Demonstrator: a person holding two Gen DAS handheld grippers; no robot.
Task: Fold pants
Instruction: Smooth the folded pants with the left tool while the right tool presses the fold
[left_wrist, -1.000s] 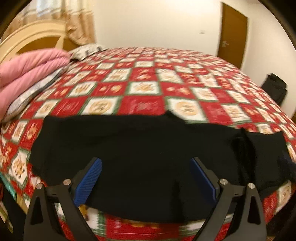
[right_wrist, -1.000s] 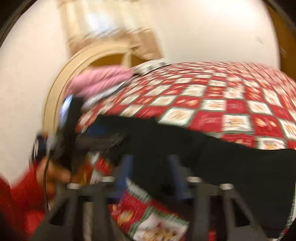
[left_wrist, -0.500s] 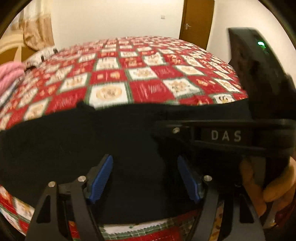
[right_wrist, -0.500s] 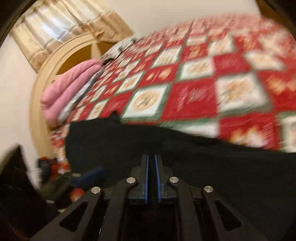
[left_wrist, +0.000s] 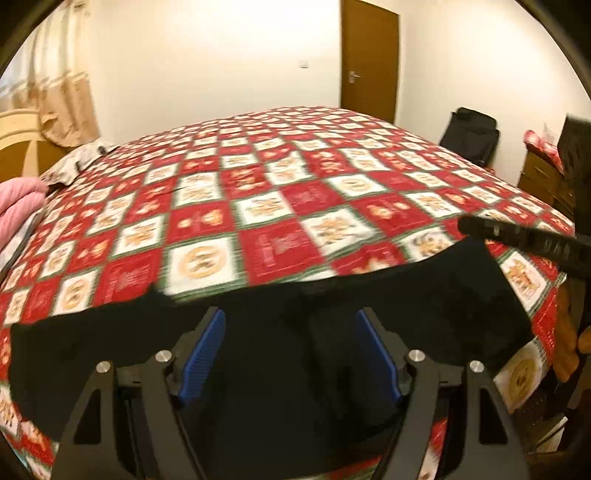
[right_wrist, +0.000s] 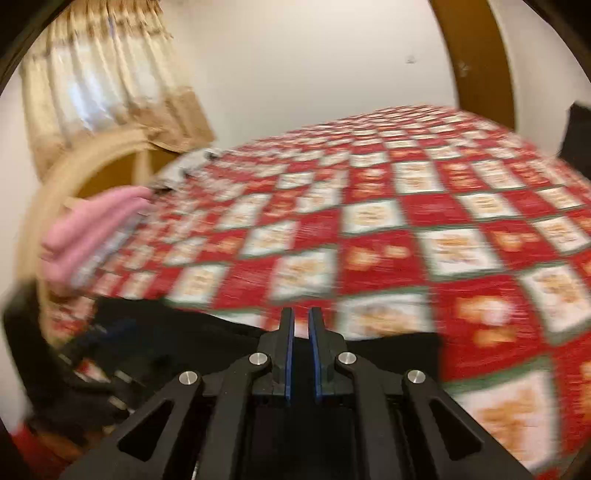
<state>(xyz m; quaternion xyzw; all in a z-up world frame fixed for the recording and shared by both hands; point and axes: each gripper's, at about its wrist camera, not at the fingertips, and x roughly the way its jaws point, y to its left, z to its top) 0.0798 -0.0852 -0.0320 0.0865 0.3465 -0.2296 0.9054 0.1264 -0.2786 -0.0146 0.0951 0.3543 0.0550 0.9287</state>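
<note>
The black pants (left_wrist: 280, 369) lie along the near edge of the bed, on the red and white patterned cover (left_wrist: 273, 206). My left gripper (left_wrist: 291, 354) is open and hangs just above the middle of the pants with nothing between its blue pads. My right gripper (right_wrist: 299, 332) is shut on the pants' edge (right_wrist: 388, 354) and holds it up; in the left wrist view it shows at the right (left_wrist: 517, 236), with the cloth hanging from it. The right wrist view is blurred by motion.
A pink folded quilt (left_wrist: 18, 206) and a pillow lie at the bed's left end by the wooden headboard (right_wrist: 66, 184). A black bag (left_wrist: 469, 136) stands by the far wall near a brown door (left_wrist: 369, 62). A wooden cabinet (left_wrist: 543, 177) is at the right.
My right gripper has closed on the pants' edge and drawn it to the right and up. My left gripper has stayed open over the pants while its view swung.
</note>
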